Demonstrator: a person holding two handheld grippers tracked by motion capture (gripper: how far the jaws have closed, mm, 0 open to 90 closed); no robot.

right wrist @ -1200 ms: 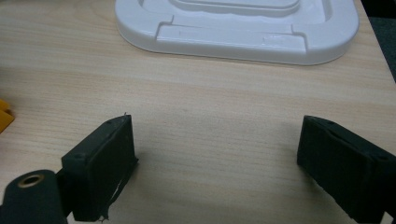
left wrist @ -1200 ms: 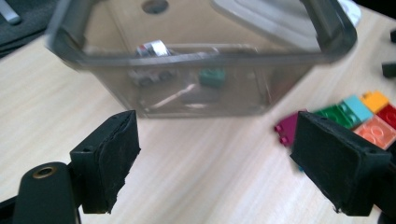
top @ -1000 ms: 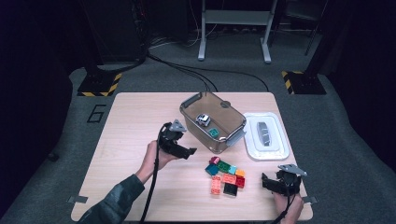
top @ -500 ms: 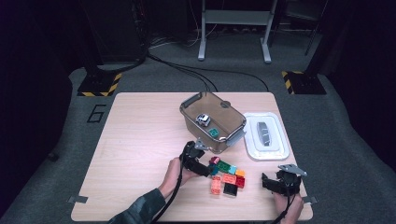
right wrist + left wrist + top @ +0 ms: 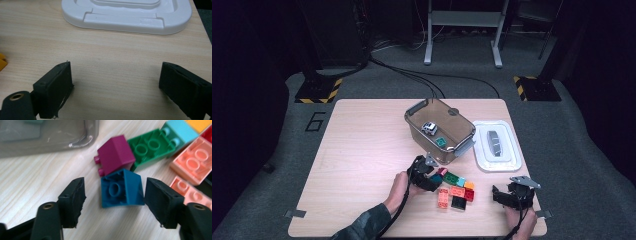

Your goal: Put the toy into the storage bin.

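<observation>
Blue brick (image 5: pixel 122 188) lies on the table (image 5: pixel 362 150), hollow side up and tipped a little, at the near-left edge of the pile of bricks. It touches the purple brick (image 5: pixel 115 155) behind it; the green brick (image 5: pixel 150 147) sits just beyond, and the pink bricks (image 5: pixel 193 165) lie to its right.

Left gripper (image 5: pixel 113 202) straddles the blue brick. Jaws have just been closing, with the brick between them. The right jaw looks at or almost at the brick's corner; the left jaw is apart from it, with bare wood showing in the gap. Not yet a grip.

Step in hand, as I judge it: picking one brick out of the pile to put into the brown bin (image 5: pixel 464 131), which stands open just behind the pile. A toy car (image 5: pixel 429 127) and a green piece (image 5: pixel 441 142) already lie inside. The white lid (image 5: pixel 507 162) rests on the table beside it.

Right gripper (image 5: pixel 116 82) rests over bare table near the lid, jaws wide, holding nothing.

Next move calls for:
- closing fully until both pads press on the brick
- squaring up on the tipped brick so it does not twist out
- lifting clear without dragging the purple brick
- carrying it over the bin's rim
</observation>
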